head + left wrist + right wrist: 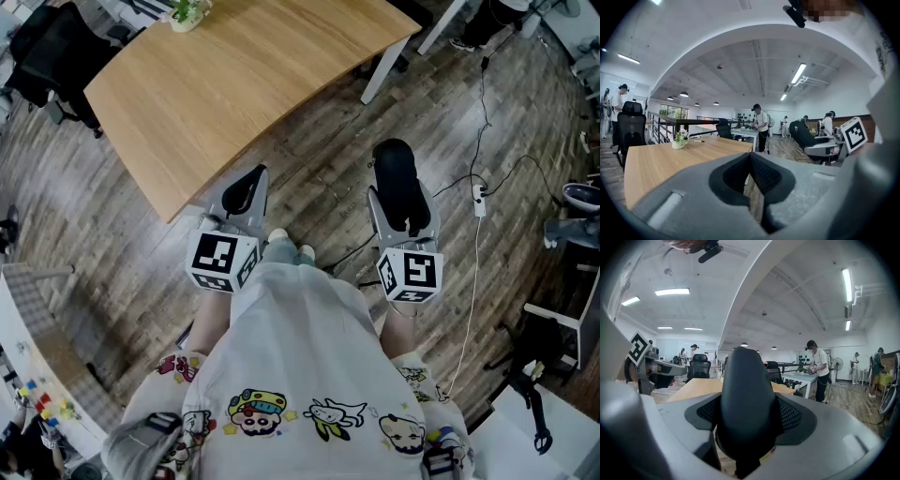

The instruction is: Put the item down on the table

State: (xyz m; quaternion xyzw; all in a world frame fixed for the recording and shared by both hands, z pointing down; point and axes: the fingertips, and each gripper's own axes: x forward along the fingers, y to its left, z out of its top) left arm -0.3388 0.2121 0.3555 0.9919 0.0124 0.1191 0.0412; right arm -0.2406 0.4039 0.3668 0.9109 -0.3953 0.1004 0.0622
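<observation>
My right gripper is shut on a black, rounded, oblong item, which sticks out forward past the jaws. In the right gripper view the item fills the space between the pads of the right gripper. My left gripper is shut with nothing in it; in its own view the left gripper shows its tips meeting. Both hang over the wooden floor, just short of the near corner of the light wooden table, which the left gripper view shows as the table ahead.
A small flower pot stands at the table's far edge, with a pen near it. Black office chairs stand to the left. Cables and a power strip lie on the floor to the right. People stand at desks far off.
</observation>
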